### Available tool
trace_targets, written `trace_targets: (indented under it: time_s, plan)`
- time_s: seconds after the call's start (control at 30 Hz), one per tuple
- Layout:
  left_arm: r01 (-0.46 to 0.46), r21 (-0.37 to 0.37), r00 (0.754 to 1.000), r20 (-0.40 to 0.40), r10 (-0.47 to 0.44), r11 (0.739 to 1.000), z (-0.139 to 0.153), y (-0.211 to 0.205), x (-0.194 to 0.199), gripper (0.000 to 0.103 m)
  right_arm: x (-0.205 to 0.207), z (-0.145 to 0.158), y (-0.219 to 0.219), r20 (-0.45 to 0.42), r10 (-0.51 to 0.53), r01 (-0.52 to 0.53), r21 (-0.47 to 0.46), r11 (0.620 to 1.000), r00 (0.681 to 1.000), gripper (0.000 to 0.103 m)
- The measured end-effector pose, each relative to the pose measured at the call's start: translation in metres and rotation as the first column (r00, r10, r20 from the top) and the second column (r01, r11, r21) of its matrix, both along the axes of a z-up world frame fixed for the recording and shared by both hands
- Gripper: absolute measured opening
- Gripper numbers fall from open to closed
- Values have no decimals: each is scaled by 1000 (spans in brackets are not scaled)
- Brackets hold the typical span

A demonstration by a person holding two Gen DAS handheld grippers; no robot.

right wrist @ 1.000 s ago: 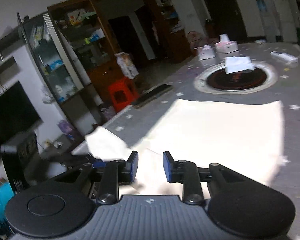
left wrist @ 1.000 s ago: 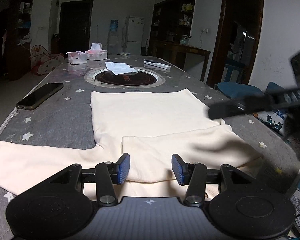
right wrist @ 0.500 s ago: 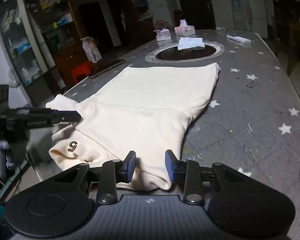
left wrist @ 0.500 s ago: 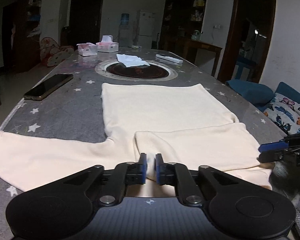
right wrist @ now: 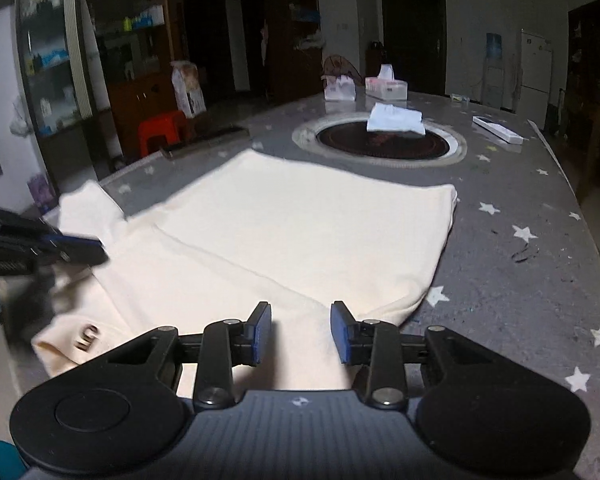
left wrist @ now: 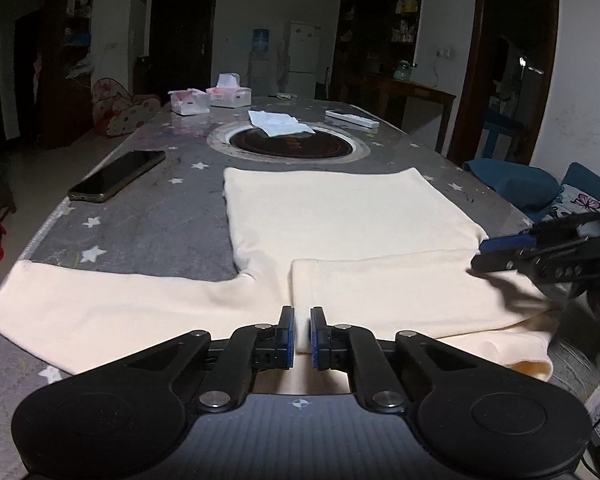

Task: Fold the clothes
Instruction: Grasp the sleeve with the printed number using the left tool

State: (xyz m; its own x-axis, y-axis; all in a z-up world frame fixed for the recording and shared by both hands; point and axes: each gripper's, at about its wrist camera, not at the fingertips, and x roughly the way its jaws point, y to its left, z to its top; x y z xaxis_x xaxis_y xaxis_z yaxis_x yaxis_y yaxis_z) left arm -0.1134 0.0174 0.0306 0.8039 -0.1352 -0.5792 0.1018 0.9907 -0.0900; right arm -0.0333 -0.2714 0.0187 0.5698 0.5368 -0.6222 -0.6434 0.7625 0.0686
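A cream long-sleeved top point(left wrist: 340, 220) lies flat on the grey star-patterned table point(left wrist: 148, 236). Its right sleeve is folded across the chest; its left sleeve point(left wrist: 100, 300) lies spread out to the left. My left gripper point(left wrist: 302, 334) is shut on the near edge of the top by the folded sleeve's end. My right gripper point(right wrist: 300, 330) is open, low over the top's near right part point(right wrist: 300, 240); it also shows at the right edge of the left wrist view point(left wrist: 512, 250). A "5" mark point(right wrist: 87, 336) shows on the near left corner.
A phone point(left wrist: 118, 176) lies at the left of the table. A round inset hotplate point(left wrist: 288, 146) with a white cloth point(left wrist: 278, 124) on it sits beyond the top. Tissue boxes point(left wrist: 208, 100) and a remote point(left wrist: 352, 119) are farther back. A red stool point(right wrist: 162, 130) stands beside the table.
My left gripper closed on the top's near edge and stays shut. My right gripper swung round to the top's right side, came lower and opened wider.
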Motion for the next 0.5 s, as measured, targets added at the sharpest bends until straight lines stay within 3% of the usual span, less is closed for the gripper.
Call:
trace_targets:
  time_s: [0.17,0.4,0.5]
  plan:
    - [26,-17,999,35,-25,1000,7,-3,-2,10,-13,7,10,63,38,-37,-21,999,997,41]
    - [21,-36,1000,-3,-21,999,-5,-5,7,10,-7,-5,19,37,34,-33,-18,999,999,47]
    - [-20,-30,1000,22,21,999,0,6,2,21,-12,-1,19,50,40,-40,-3,999,998,54]
